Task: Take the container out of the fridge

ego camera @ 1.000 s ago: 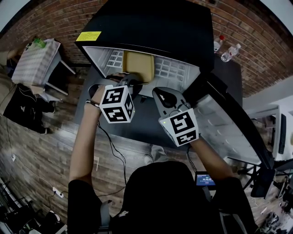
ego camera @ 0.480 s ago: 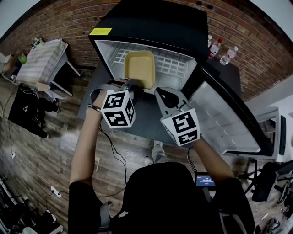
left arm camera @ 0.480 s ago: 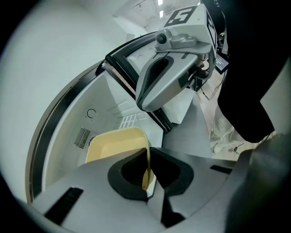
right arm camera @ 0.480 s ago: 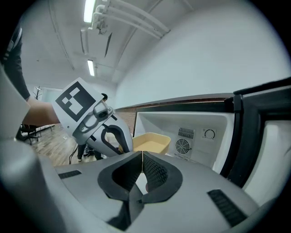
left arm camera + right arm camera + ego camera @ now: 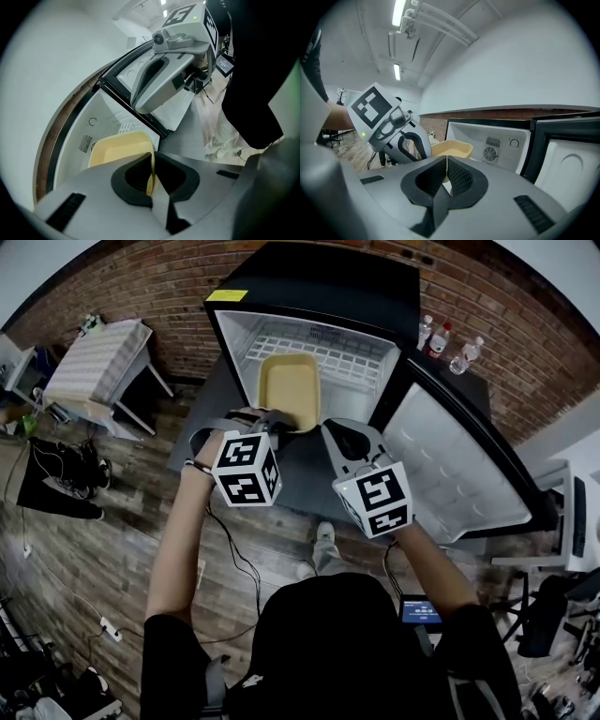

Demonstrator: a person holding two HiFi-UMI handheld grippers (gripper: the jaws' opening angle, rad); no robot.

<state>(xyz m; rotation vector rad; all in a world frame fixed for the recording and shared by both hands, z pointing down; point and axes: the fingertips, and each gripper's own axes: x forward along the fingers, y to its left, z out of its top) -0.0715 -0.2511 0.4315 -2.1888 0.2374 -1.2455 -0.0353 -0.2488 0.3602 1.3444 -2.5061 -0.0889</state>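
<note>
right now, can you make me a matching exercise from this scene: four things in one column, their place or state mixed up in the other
Things:
1 container
2 fridge door
3 bottles
4 left tongs

Place or state:
a swung open, on the right
b shut on the container's rim
c standing beside the fridge, near the brick wall
d in the fridge's open front

Pairs: 1-d, 2-a, 3-c, 4-b
</note>
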